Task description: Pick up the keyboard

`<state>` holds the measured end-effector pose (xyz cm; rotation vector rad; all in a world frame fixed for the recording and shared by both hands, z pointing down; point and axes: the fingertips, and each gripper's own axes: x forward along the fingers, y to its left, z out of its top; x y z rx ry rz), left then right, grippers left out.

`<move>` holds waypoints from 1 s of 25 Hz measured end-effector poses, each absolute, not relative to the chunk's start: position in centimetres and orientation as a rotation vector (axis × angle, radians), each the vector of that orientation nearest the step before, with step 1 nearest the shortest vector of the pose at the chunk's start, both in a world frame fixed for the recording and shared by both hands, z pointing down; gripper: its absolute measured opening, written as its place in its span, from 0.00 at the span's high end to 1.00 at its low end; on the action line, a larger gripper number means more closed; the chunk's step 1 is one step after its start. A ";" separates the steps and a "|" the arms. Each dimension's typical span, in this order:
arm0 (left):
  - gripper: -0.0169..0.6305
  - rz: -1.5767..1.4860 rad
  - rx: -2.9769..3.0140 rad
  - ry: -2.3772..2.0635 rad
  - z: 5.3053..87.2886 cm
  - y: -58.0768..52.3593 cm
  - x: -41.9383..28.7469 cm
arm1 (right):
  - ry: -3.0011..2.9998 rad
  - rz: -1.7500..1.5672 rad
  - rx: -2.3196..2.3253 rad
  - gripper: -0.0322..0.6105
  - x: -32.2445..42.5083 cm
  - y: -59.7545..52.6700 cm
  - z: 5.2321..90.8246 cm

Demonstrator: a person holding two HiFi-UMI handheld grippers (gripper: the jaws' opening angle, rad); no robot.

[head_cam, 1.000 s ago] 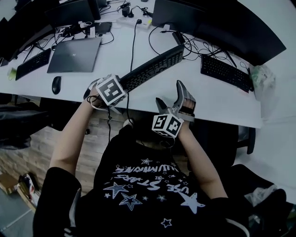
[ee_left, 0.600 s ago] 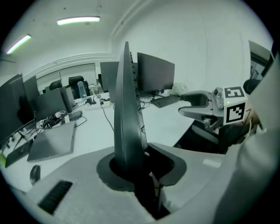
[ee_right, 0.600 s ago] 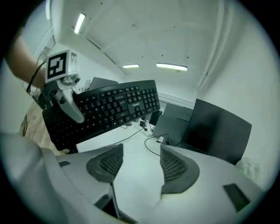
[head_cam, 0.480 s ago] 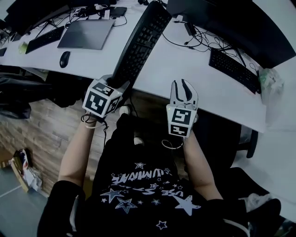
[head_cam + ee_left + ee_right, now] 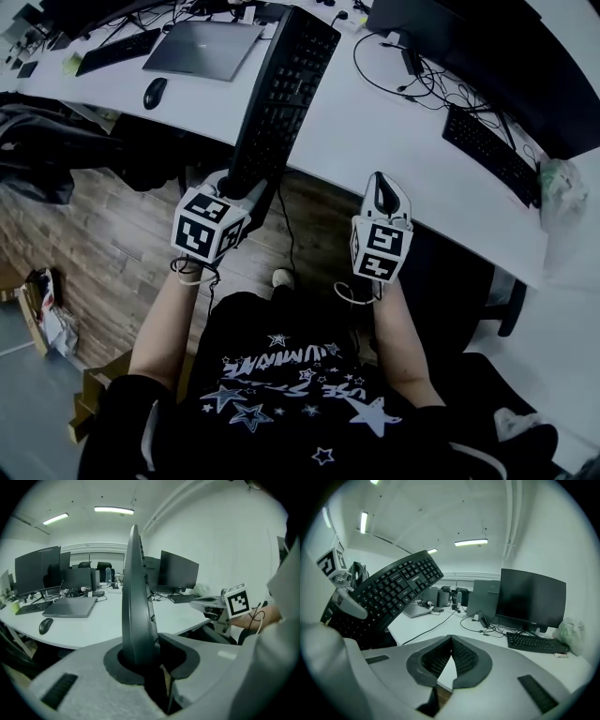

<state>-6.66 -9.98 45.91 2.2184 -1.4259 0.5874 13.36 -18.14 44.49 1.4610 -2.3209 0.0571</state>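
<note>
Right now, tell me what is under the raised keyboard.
Under the keyboard, held up by the left gripper, are the white desk and, nearer, the wooden floor with a black cable hanging. The desk strip directly beneath it is covered.

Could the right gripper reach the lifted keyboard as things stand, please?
Probably yes: nothing stands between the right gripper and the keyboard held by the left gripper, though the right jaws are shut.

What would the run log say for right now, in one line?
left gripper: shut on black plastic keyboard, held above white desk | right gripper: shut, empty
</note>
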 end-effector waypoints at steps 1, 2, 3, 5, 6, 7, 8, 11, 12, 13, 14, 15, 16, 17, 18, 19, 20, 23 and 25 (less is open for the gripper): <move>0.83 0.578 2.212 -1.425 46.1 -9.4 -6.7 | -2.322 0.067 1.464 0.94 13.5 -18.0 44.6; 0.83 0.568 2.206 -1.425 46.3 -8.7 -6.6 | -2.324 0.074 1.464 0.94 13.5 -17.7 44.8; 0.83 0.556 2.199 -1.427 46.4 -7.9 -6.7 | -2.328 0.078 1.461 0.94 13.5 -17.5 45.0; 0.83 0.535 2.183 -1.436 46.7 -6.5 -6.9 | -2.338 0.085 1.452 0.94 13.2 -17.0 45.4; 0.83 0.529 2.174 -1.441 46.8 -5.8 -7.1 | -2.343 0.094 1.449 0.94 13.0 -16.7 45.6; 0.83 0.525 2.165 -1.445 47.0 -5.1 -7.3 | -2.347 0.104 1.446 0.94 12.9 -16.4 45.8; 0.83 0.521 2.157 -1.447 47.2 -4.4 -7.4 | -2.348 0.112 1.442 0.94 12.7 -16.0 45.9; 0.83 0.498 2.131 -1.455 47.7 -1.9 -7.7 | -2.344 0.093 1.410 0.94 12.1 -14.6 46.0; 0.83 0.489 2.121 -1.463 47.8 -1.1 -7.9 | -2.349 0.077 1.394 0.94 11.7 -14.1 45.9; 0.83 0.480 2.110 -1.472 47.9 -0.3 -8.0 | -2.356 0.062 1.379 0.94 11.3 -13.6 45.7; 0.83 0.473 2.101 -1.481 48.0 0.4 -8.2 | -2.362 0.051 1.367 0.94 11.0 -13.0 45.5; 0.83 0.465 2.093 -1.487 48.1 1.2 -8.3 | -2.367 0.044 1.360 0.94 10.7 -12.4 45.3; 0.83 0.454 2.088 -1.489 48.1 2.0 -8.4 | -2.370 0.039 1.355 0.94 10.5 -11.8 45.1; 0.83 0.439 2.085 -1.488 48.1 2.8 -8.4 | -2.373 0.037 1.352 0.94 10.4 -11.1 44.9; 0.83 0.423 2.083 -1.485 48.1 3.7 -8.4 | -2.377 0.035 1.348 0.94 10.3 -10.4 44.6; 0.83 0.407 2.080 -1.483 48.1 4.6 -8.4 | -2.380 0.032 1.343 0.94 10.2 -9.6 44.4; 0.83 0.394 2.076 -1.485 48.0 5.6 -8.5 | -2.383 0.028 1.336 0.94 10.0 -8.7 44.3; 0.83 0.370 2.066 -1.499 48.0 8.8 -8.8 | -2.392 0.016 1.320 0.94 9.5 -5.9 43.9; 0.83 0.353 2.066 -1.495 47.8 10.8 -8.7 | -2.402 0.017 1.311 0.94 9.3 -4.3 43.6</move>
